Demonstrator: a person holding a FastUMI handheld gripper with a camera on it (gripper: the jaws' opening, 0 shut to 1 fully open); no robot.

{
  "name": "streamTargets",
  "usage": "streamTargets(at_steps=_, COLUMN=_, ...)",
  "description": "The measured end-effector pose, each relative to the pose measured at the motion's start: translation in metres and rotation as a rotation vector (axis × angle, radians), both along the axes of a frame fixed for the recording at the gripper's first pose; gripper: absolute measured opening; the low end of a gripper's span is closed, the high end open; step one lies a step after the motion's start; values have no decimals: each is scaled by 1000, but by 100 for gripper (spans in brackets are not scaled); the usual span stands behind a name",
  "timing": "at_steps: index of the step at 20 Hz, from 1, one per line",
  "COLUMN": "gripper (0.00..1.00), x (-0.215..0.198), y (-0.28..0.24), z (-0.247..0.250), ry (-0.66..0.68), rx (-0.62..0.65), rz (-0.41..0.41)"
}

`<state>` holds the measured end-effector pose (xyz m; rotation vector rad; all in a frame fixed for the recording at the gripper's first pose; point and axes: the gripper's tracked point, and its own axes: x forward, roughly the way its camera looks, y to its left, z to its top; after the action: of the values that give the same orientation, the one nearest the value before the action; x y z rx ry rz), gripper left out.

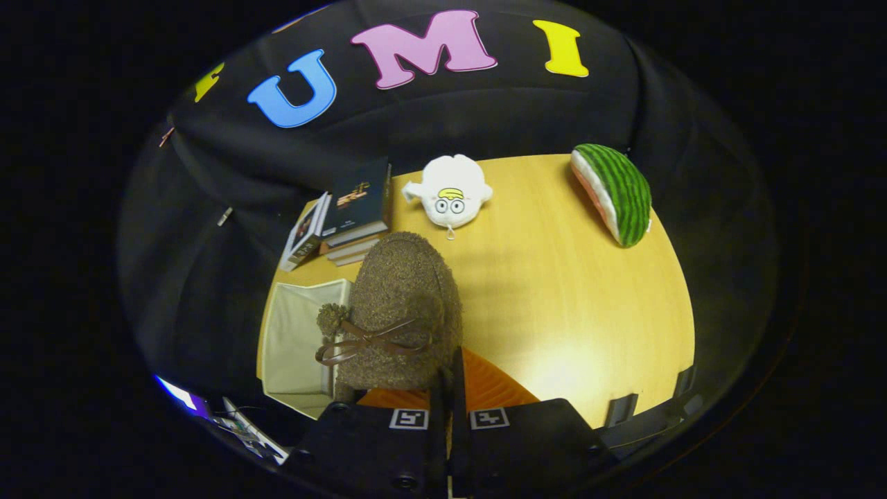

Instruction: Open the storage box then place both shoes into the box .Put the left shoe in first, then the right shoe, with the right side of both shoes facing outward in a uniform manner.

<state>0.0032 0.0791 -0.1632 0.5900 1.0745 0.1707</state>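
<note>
The brown fuzzy fleece shoe [402, 305] is held up just ahead of the gripper [449, 388], its toe pointing away toward the far side of the worktop. Its heel end is hidden behind the gripper's body, so the sole and the inside cannot be made out. A thin brown ribbon bow [367, 343] lies across its upper, and a small brown pom-pom [331, 319] sits at the bow's left end. The gripper's 2 fingers stand close together, almost touching, and appear to pinch the shoe's rear rim between them; the exact contact is hard to see, as the rim is dark and very near the lens. An orange ribbed surface [485, 388] shows just under the shoe beside the fingers; what it belongs to cannot be told.

The shoe hangs partly over the cream fabric storage box [294, 346], which stands open at the near left corner of the light wooden worktop [568, 305]. The shoe covers the box's right side, and the box's near edge is cut off by the gripper's body.

Beyond the shoe lies a stack of books [350, 215], the top 1 dark blue, with the lower ones partly hidden. Just right of the stack lies a white plush toy with round eyes [449, 190]. Well apart, at the far right corner, a green-striped watermelon-slice plush [617, 194] rests near the edge.
</note>
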Motion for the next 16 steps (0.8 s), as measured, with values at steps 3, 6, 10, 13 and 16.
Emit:
streamTargets(at_steps=3, gripper=7, x=5, y=41, z=24, ry=24, rx=57, rz=22)
streamTargets(at_steps=6, gripper=7, x=9, y=76, z=30, ry=37, rx=49, rz=68)
streamTargets(at_steps=10, gripper=7, x=11, y=116, z=24, ry=71, rx=16, rz=130)
streamTargets(at_steps=13, gripper=7, x=9, y=142, z=16, ry=114, rx=-29, rz=163)
streamTargets(at_steps=16, gripper=7, x=12, y=155, z=8, ry=123, rx=-63, rz=178)
